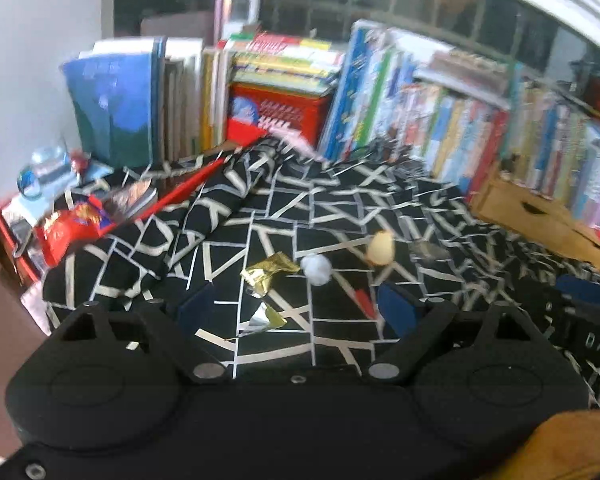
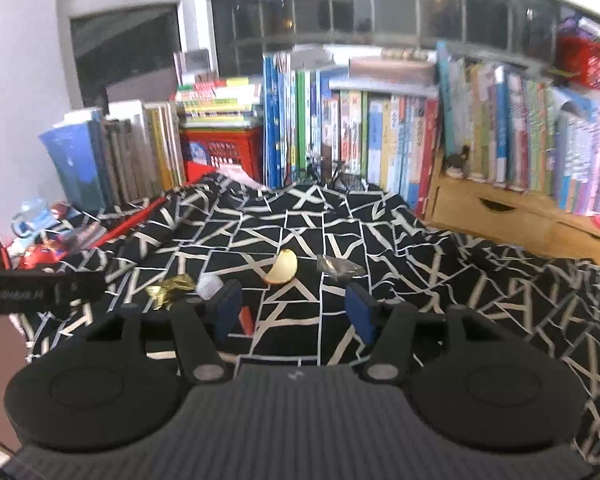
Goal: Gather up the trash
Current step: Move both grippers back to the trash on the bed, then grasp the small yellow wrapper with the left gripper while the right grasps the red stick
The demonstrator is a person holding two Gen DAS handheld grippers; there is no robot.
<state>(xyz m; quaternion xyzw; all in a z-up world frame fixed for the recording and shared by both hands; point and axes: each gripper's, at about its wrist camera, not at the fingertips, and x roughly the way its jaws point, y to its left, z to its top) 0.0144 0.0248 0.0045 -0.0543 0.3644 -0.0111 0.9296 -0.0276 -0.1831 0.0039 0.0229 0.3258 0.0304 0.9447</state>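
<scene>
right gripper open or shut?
Open. The right gripper has blue pads standing well apart, only the cloth showing between them.

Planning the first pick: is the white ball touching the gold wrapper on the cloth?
Cannot tell. In the left wrist view the white ball sits right at the gold wrapper edge; motion blur hides any gap. In the right wrist view a finger partly covers the ball.

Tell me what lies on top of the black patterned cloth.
On the cloth: gold wrapper, white ball, pale peel, grey wrapper, a red scrap. What the cloth covers is hidden.
</scene>
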